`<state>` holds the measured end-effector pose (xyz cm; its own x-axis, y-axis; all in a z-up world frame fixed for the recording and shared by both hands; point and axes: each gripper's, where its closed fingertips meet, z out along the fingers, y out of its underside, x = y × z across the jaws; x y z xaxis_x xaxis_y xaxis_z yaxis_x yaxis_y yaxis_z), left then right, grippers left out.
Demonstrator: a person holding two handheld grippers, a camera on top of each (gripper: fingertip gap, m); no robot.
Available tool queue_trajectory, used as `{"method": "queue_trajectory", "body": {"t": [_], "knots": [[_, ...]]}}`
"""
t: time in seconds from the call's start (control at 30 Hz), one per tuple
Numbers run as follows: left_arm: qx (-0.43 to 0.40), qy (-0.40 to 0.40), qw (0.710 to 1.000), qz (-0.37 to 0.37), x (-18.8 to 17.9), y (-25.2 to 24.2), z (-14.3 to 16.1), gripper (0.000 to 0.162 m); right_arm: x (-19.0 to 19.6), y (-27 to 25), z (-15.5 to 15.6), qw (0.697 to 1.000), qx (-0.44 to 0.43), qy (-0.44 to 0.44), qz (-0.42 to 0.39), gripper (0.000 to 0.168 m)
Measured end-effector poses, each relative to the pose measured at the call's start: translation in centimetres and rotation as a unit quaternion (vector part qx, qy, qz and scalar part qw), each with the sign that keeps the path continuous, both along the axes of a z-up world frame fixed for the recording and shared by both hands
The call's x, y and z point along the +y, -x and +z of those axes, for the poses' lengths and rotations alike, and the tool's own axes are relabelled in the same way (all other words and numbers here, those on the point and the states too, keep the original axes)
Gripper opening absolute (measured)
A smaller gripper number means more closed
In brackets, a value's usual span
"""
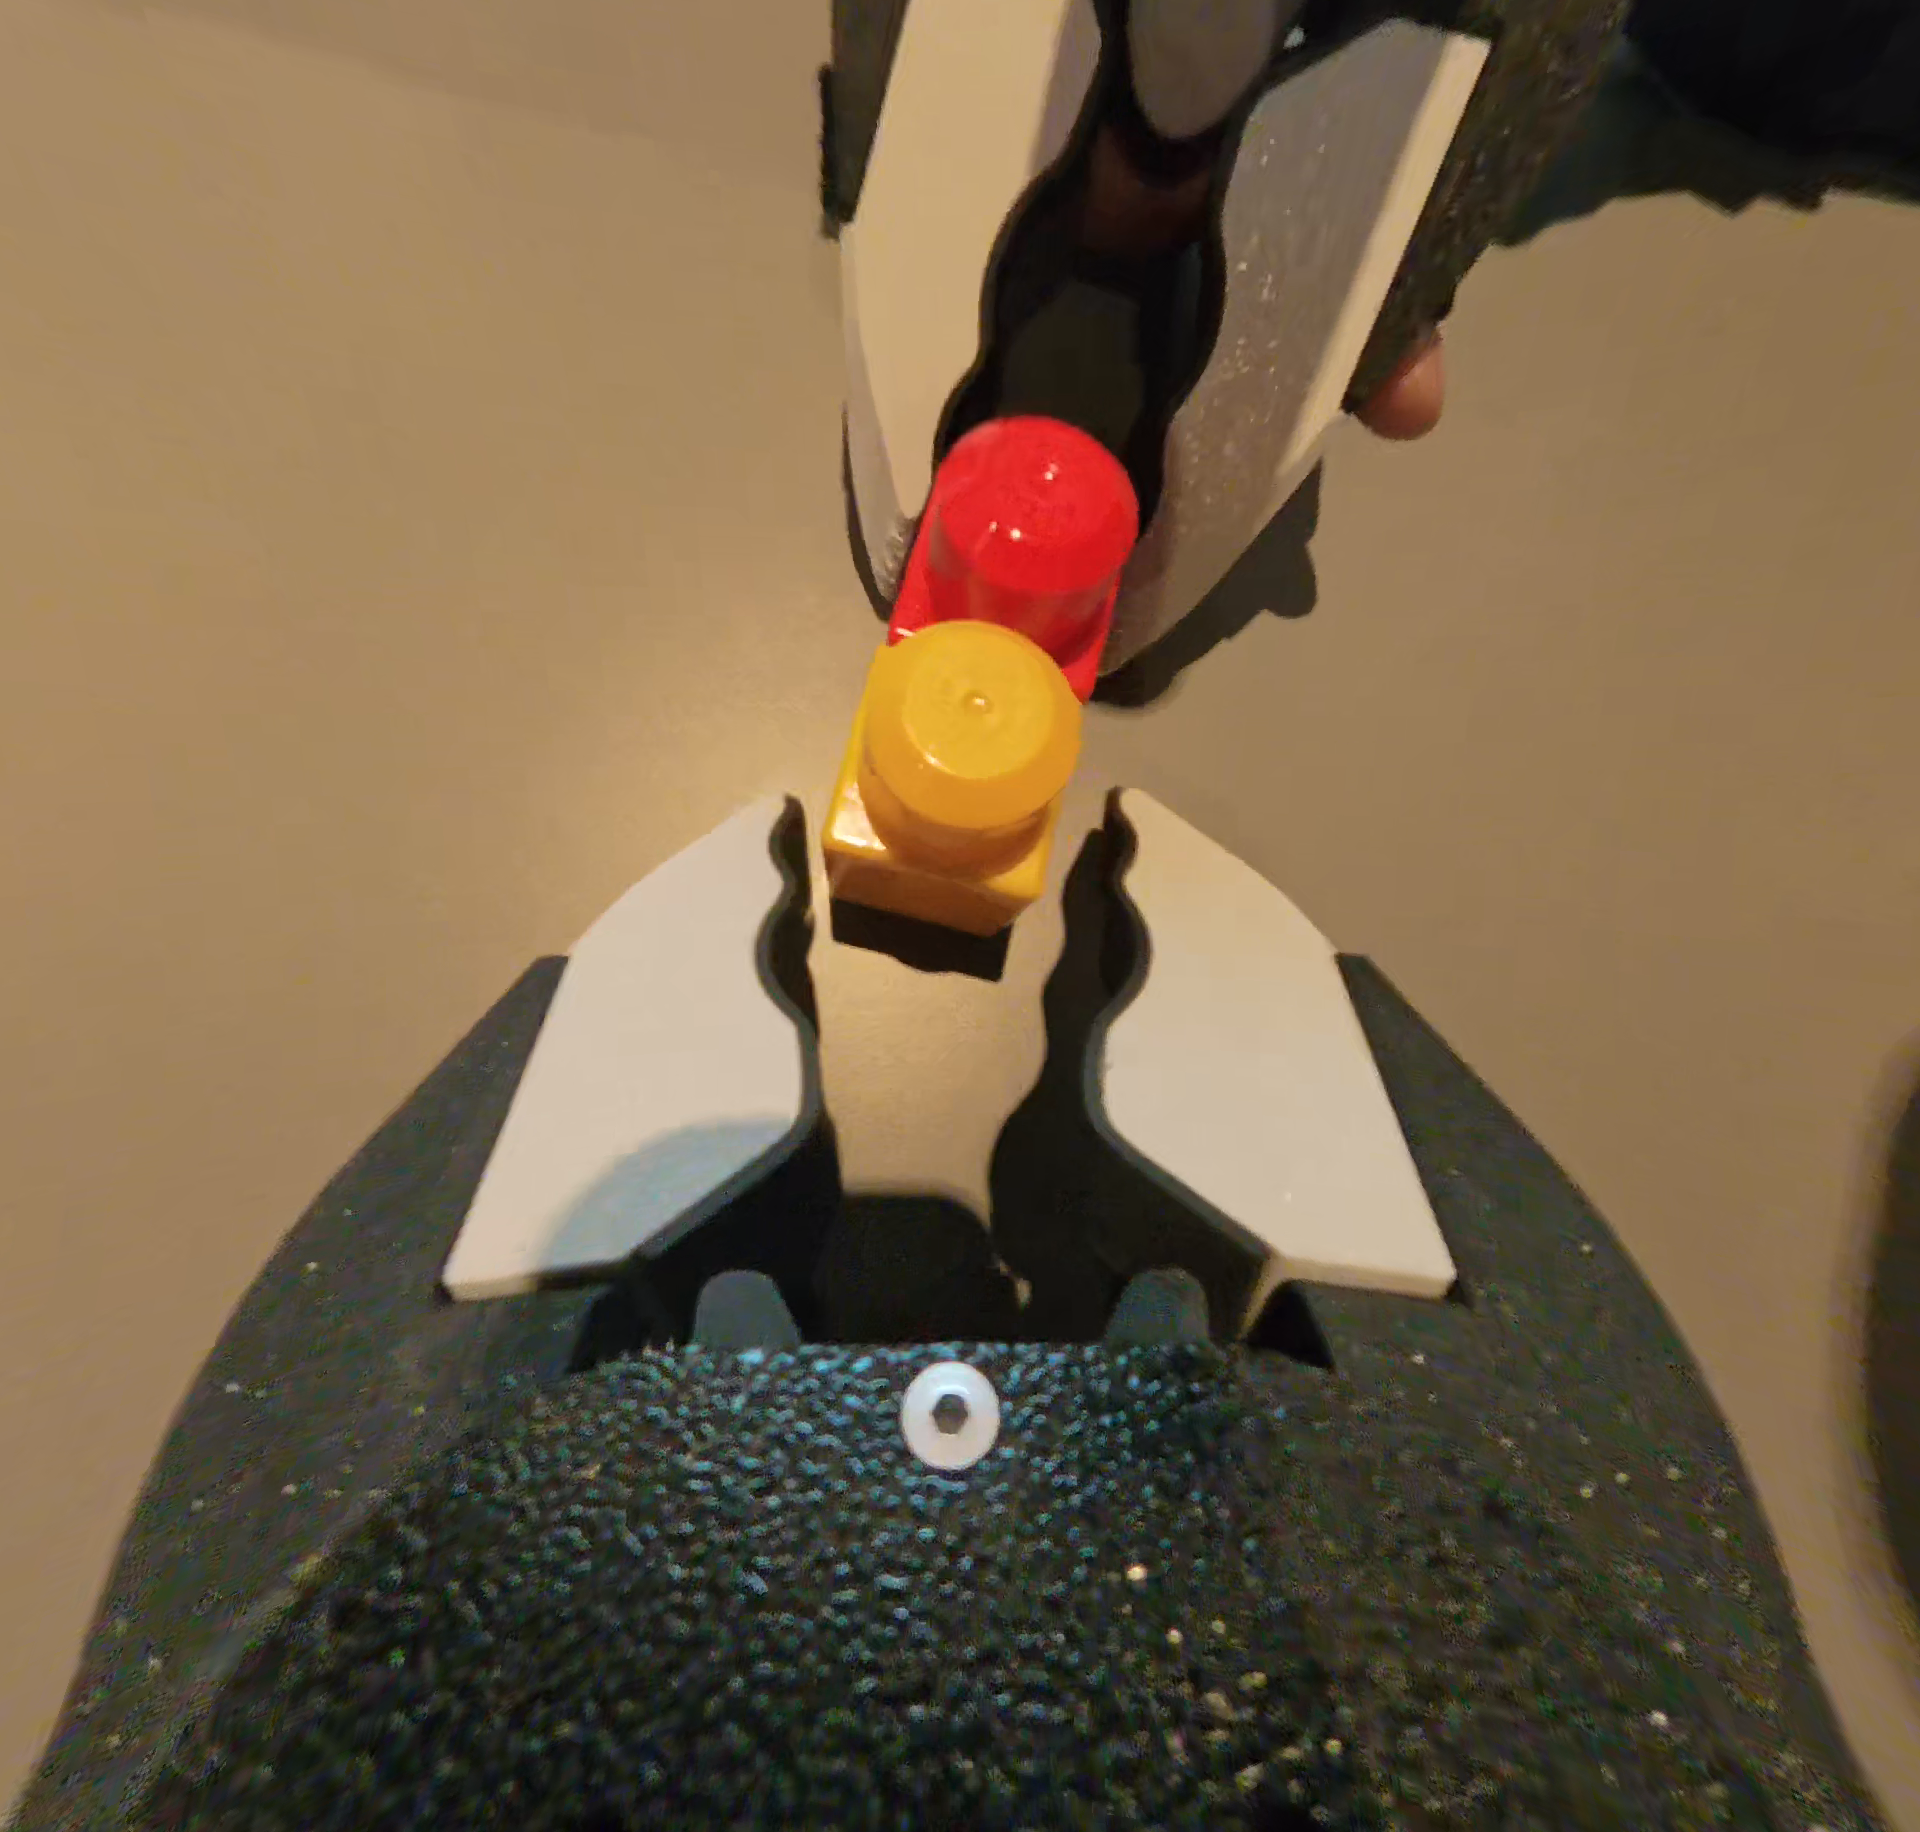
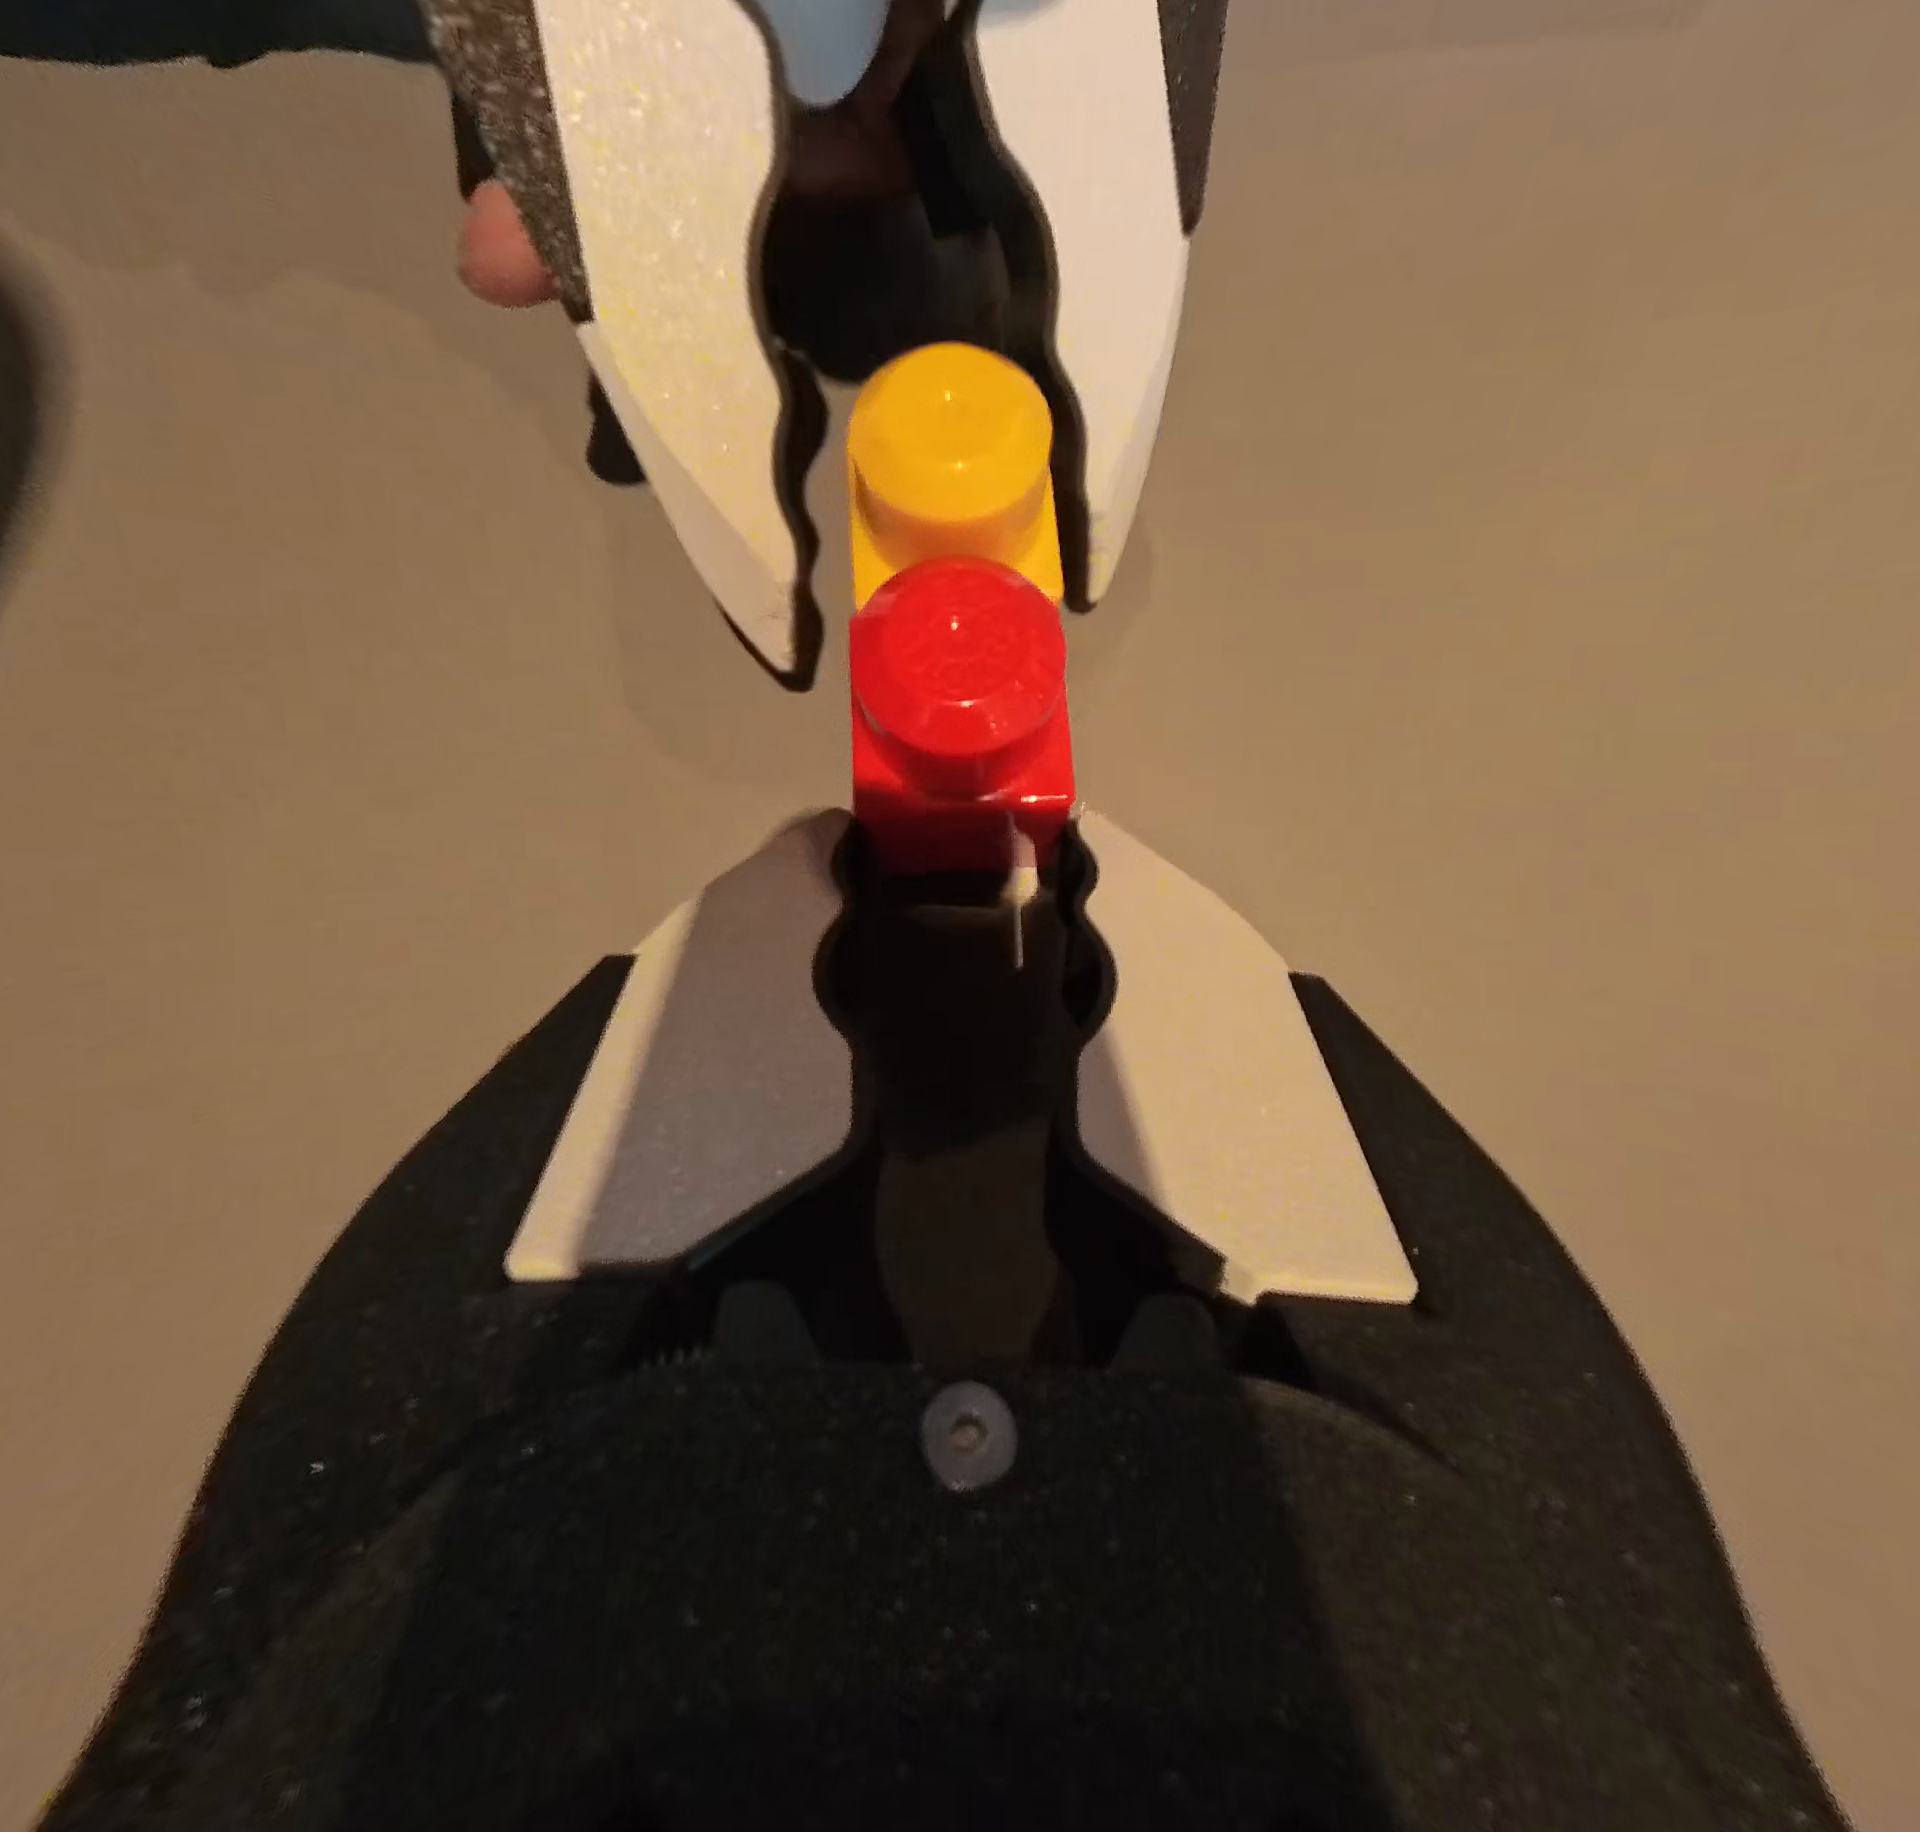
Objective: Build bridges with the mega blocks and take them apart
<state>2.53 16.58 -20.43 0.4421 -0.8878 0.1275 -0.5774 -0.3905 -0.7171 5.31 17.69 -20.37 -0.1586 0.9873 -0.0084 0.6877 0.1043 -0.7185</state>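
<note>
Centre frame in both views, the right claw (image 2: 961,832) pinches the red block (image 2: 961,733) while the left claw (image 1: 951,816), spread, straddles the yellow block (image 1: 951,785) just beside it on the tan surface (image 1: 364,535). It looks like leg placement; next comes a clean release, and nothing blocks it.
</note>
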Motion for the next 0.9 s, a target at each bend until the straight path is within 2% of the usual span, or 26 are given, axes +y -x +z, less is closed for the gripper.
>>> {"method": "queue_trajectory", "body": {"t": [0.17,0.3,0.37,0.43,0.53,0.6,0.67,0.73,0.8,0.9], "knots": [[-0.003,-0.006,1.0,0.002,0.0,0.0,0.1,0.054,-0.1,-0.1,-0.3,1.0,-0.008,-0.009,0.003,0.043],[-0.01,-0.019,0.999,0.028,0.0,0.9,0.7,0.059,0.1,-0.3,-0.3,1.0,-0.007,-0.006,-0.008,0.063],[-0.016,-0.043,0.997,0.057,-0.3,2.4,2.0,0.06,0.1,-0.5,0.1,1.0,0.008,-0.008,-0.012,0.068],[-0.04,-0.078,0.991,0.099,-0.9,4.8,4.9,0.06,0.2,-0.9,0.5,1.0,0.022,-0.004,-0.02,0.07],[-0.046,-0.154,0.969,0.189,-1.6,11.5,10.6,0.06,0.5,-1.6,0.8,0.999,0.032,0.008,-0.038,0.072],[0.001,-0.213,0.942,0.259,-1.6,18.0,13.8,0.059,0.6,-1.9,1.0,0.998,0.038,0.019,-0.045,0.072],[0.067,-0.241,0.918,0.309,-1.2,24.5,15.8,0.059,0.6,-2.1,1.1,0.998,0.038,0.026,-0.047,0.072],[0.149,-0.226,0.9,0.341,-0.3,31.0,15.5,0.06,0.6,-2.1,1.0,0.998,0.038,0.025,-0.046,0.072],[0.226,-0.182,0.884,0.367,0.5,37.1,13.9,0.06,0.5,-2.1,0.9,0.998,0.032,0.019,-0.045,0.072],[0.263,-0.131,0.878,0.377,1.5,42.3,11.9,0.057,0.5,-2.1,0.8,0.998,0.032,0.013,-0.047,0.071]]}}
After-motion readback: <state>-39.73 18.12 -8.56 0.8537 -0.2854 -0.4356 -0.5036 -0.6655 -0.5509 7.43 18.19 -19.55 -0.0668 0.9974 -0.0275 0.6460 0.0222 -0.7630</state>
